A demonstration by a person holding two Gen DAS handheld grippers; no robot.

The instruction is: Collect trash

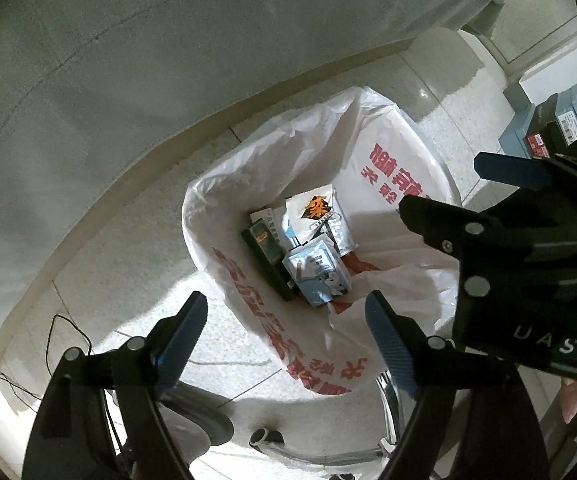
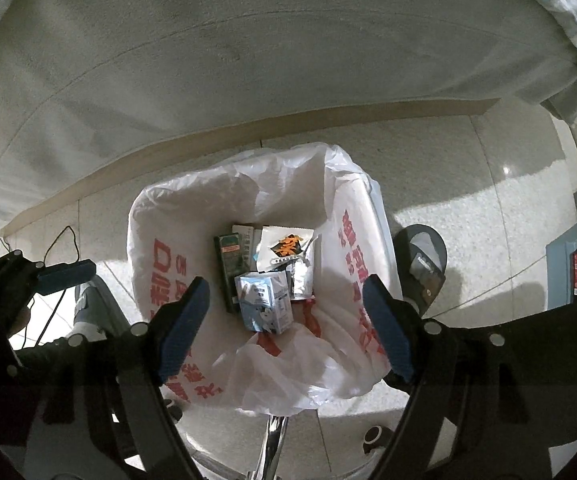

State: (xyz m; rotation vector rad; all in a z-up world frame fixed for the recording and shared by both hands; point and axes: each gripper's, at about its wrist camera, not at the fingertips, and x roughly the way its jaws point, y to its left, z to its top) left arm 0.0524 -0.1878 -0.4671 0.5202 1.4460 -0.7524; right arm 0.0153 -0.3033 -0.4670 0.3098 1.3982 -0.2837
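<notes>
- Both tools are hanging over the trash bag, which is lining a bin on the floor.
- Left tool is sitting wide open, gripping nothing.
- Right tool is spread open too, also carrying nothing.
- Trash is lying at the bottom of the bag: a blue carton, a dark green box just beside it, and a white snack wrapper behind the carton.
- A slipper is lying on the floor right of the bag.
</notes>
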